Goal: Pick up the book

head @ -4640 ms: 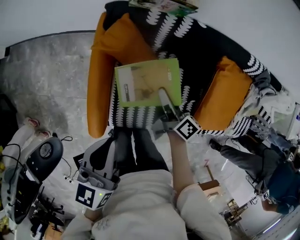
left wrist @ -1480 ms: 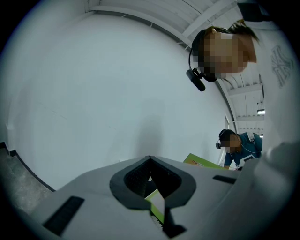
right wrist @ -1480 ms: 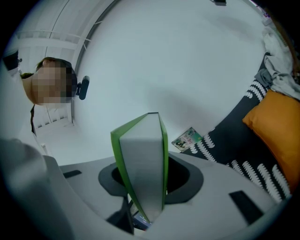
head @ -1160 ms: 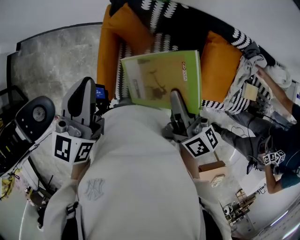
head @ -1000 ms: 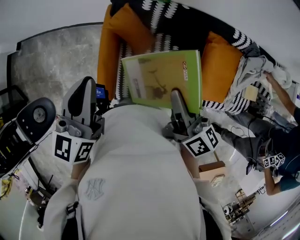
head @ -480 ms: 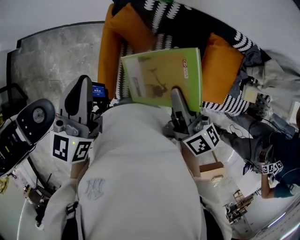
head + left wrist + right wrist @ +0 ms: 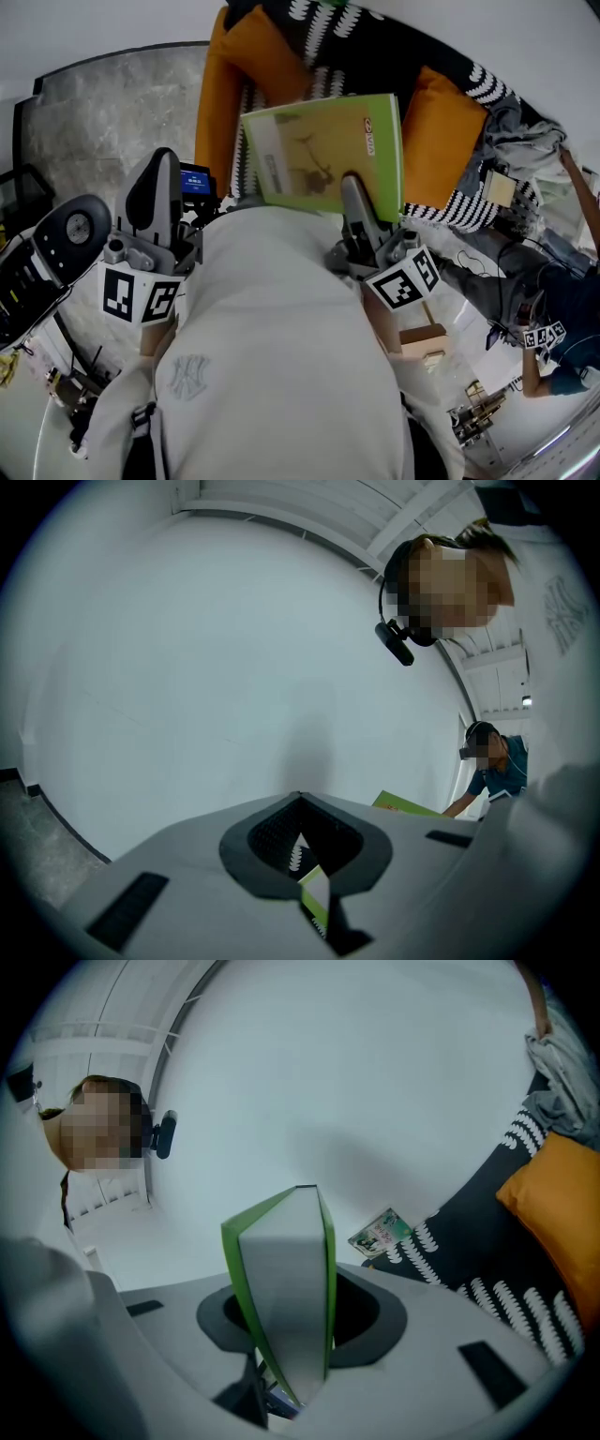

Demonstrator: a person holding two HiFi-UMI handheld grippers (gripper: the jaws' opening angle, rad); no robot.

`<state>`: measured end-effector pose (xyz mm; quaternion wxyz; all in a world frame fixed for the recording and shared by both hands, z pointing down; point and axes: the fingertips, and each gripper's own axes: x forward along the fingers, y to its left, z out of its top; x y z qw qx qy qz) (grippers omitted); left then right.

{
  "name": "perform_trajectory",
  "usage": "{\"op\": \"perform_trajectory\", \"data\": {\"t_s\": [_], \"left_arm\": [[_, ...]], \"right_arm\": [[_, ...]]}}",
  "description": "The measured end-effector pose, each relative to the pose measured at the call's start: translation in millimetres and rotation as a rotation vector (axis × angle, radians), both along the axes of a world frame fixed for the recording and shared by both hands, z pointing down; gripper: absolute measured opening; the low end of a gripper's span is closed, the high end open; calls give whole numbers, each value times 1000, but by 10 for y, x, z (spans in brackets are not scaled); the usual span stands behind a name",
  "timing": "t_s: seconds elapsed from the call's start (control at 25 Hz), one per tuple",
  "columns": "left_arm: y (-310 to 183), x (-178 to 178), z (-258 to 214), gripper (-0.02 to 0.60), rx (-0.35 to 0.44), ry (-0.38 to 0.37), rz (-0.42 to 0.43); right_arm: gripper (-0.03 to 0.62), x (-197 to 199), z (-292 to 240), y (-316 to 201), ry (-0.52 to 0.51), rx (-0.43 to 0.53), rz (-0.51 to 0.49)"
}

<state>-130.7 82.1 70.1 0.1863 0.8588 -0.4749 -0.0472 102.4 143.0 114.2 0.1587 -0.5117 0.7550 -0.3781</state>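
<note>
Your right gripper (image 7: 353,199) is clamped on the near edge of the green book (image 7: 319,150), which is held in the air over the orange armchair (image 7: 217,94). Your left gripper (image 7: 156,192) stands beside your torso with its jaws drawn together and nothing between them.

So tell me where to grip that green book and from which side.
Grip the book around the middle of its near page edge, coming from the person's side, as the right tool does. There the slim block fits between the jaws, one cover against each, and the weight should balance.
</note>
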Motion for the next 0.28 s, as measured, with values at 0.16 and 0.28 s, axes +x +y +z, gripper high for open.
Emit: {"op": "perform_trajectory", "data": {"t_s": [0.16,0.28], "left_arm": [[-1,11,-10,9,-2,-3,2],[43,32,-26,9,-3,-4,4]], "right_arm": [[147,12,-8,5,-5,-2,5],[147,28,-24,49,-9,-2,9]]}}
